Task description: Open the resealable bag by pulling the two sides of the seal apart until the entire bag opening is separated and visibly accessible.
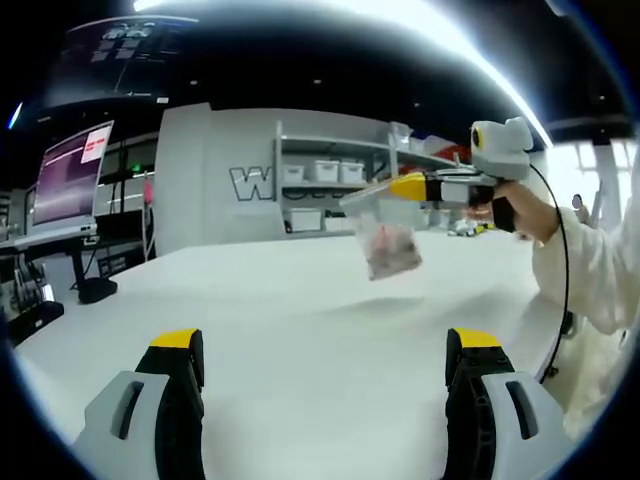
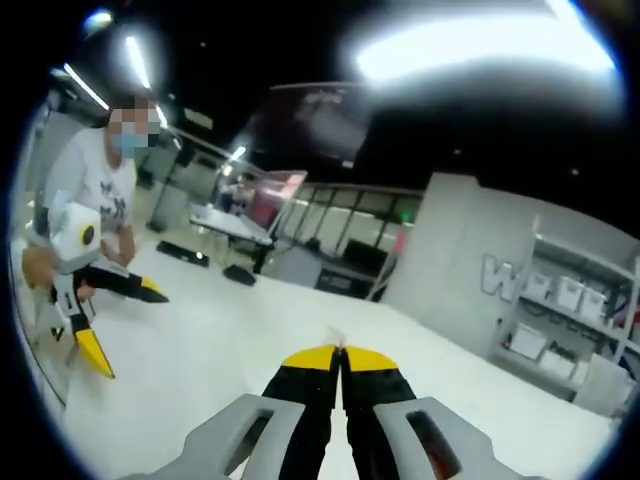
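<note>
In the left gripper view the left gripper (image 1: 320, 360) hangs over the white table (image 1: 300, 300) with its jaws wide apart, touching nothing. Across the table the right gripper (image 1: 395, 187), in a hand (image 1: 515, 212), is clamped on the top edge of the bag (image 1: 385, 240), which dangles clear of the table. In the right gripper view the right gripper's (image 2: 341, 360) yellow tips meet, and a sliver of bag edge pokes out between them.

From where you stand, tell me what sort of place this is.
Probably a lab or robotics workspace: a large white table, a monitor on a stand, and wall shelving with white storage bins. The right claw holds a clear bag above the table.
</note>
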